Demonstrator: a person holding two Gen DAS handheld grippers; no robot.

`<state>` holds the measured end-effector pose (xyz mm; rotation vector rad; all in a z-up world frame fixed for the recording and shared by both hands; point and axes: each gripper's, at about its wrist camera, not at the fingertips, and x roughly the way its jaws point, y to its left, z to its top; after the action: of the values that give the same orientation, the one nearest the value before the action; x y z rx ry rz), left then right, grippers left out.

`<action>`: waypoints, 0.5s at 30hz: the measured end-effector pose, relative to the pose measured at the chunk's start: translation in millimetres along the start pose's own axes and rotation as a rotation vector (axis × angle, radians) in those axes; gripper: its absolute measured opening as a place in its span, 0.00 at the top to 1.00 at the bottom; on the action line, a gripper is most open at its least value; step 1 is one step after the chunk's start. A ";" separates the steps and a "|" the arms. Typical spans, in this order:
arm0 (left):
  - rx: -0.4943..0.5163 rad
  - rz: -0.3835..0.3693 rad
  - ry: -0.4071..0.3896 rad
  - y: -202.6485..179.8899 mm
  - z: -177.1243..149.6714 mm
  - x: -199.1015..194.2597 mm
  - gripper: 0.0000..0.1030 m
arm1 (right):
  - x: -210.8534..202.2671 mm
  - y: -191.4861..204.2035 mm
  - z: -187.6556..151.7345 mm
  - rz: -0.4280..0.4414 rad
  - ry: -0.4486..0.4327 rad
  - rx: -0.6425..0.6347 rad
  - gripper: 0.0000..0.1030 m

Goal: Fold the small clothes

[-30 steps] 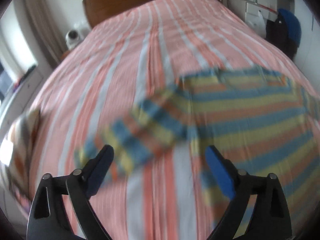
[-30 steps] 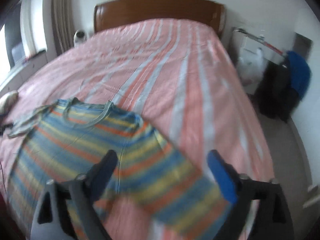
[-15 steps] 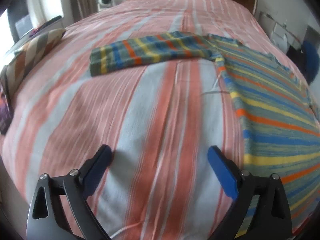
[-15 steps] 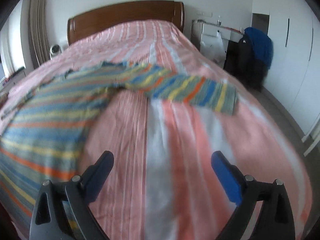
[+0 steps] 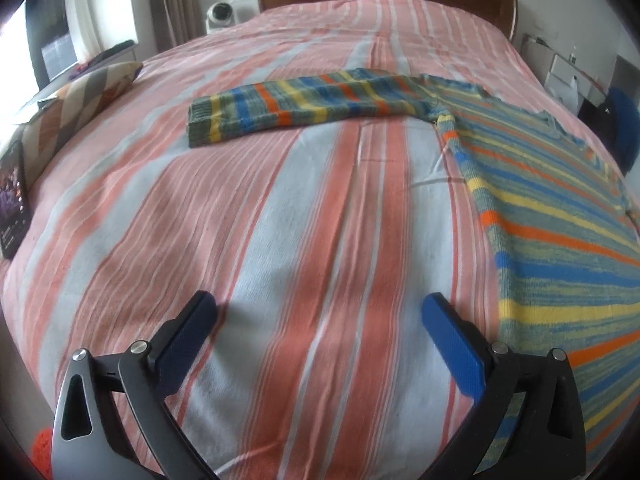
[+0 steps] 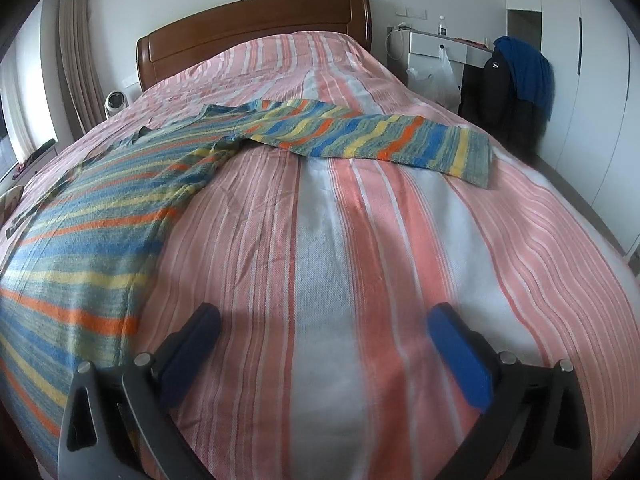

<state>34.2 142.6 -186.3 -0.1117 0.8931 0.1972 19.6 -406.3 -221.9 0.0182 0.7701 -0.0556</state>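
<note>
Both claws, left gripper (image 5: 319, 314) and right gripper (image 6: 323, 326), gape empty, having dropped low beside the sweater (image 6: 92, 208), now spread flat on the bed (image 5: 280, 216); folding can start.

sweater (image 5: 560, 216) flat on bed (image 5: 280, 240), sleeves outstretched, headboard (image 6: 256, 28) behind

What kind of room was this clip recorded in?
A home bedroom, most likely: a large bed under a pink-and-white striped cover, a brown wooden headboard, and white wardrobe doors. A multicoloured striped knit sweater lies spread on it.
</note>
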 end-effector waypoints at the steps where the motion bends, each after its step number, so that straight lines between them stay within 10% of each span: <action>1: 0.000 -0.002 0.003 0.4 0.4 0.2 0.00 | -0.3 0.3 0.0 -0.001 -0.001 -0.001 0.00; 15: -0.011 0.000 0.008 -0.7 -2.1 -2.1 0.00 | -0.8 2.1 -1.6 -0.012 -0.010 -0.010 0.00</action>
<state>31.5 141.3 -186.0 -0.1226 0.9003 0.2019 18.1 -404.2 -222.5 0.0038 0.7601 -0.0637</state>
